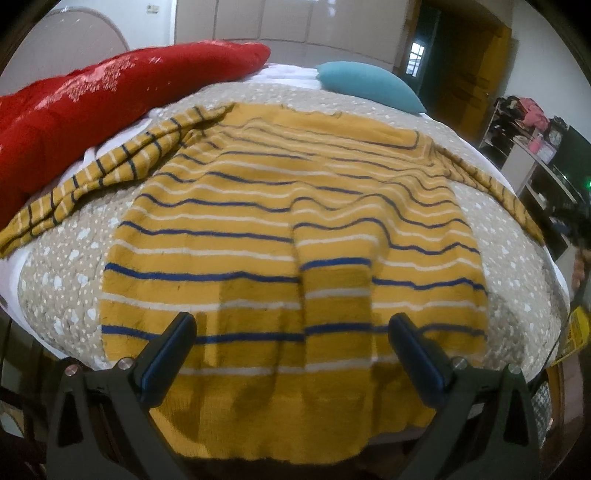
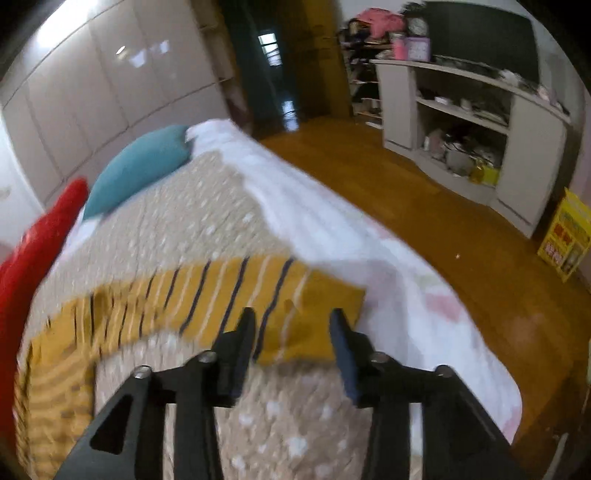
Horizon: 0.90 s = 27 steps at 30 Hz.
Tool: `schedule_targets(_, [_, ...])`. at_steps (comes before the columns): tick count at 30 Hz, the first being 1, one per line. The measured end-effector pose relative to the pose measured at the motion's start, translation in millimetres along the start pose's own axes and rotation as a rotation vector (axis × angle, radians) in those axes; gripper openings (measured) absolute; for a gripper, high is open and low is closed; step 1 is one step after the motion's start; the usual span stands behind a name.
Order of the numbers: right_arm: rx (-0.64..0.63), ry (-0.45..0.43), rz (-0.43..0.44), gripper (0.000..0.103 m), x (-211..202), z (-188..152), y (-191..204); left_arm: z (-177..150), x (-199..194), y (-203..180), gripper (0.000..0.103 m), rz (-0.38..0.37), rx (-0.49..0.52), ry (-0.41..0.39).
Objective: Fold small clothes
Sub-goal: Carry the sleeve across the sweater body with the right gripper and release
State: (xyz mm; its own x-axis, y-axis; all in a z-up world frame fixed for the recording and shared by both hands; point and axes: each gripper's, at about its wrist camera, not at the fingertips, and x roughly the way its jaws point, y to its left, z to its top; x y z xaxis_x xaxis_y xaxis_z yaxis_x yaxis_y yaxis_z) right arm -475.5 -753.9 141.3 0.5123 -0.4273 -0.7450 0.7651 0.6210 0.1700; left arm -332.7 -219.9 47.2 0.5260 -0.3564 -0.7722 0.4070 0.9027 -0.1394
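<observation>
Mustard sweater spread on the bed, both claws open and empty

Mustard yellow with thin blue and white stripes, the sweater [image 1: 295, 236] lay flat on a beige quilt [image 1: 62, 280] with white dots. The quilt covered a bed with a white sheet [image 2: 332, 229]. The sweater's hem hung directly under the left gripper [image 1: 291, 332], whose jaws stood wide apart above the cloth and held nothing. One sleeve [image 1: 103, 166] stretched away to the left of this claw, toward a red blanket [image 1: 92, 96] at the far left. Ahead of the claw, beyond the sweater's far edge, a teal pillow [image 1: 369, 85] rested near pale wardrobe doors [image 1: 280, 22].

The right gripper [image 2: 291, 321] was partly open, with nothing between its jaws. Just ahead of its fingertips lay the cuff end of the other sleeve [image 2: 221, 295]; whether the fingers touched it I could not tell, because the picture was blurred. To the right of this claw the bed ended and a brown wooden floor [image 2: 424, 206] began. Farther right stood a grey shelf unit [image 2: 532, 140] with many small things, and a yellow box [image 2: 565, 236] stood on the floor beside it. A dark doorway [image 2: 269, 55] opened far ahead.
</observation>
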Motion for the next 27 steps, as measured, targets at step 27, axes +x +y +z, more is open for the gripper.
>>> schedule_targets(27, [-0.49, -0.024, -0.51, 0.055, 135, 94, 114, -1, 15, -8, 0.103, -0.003, 0.033, 0.035])
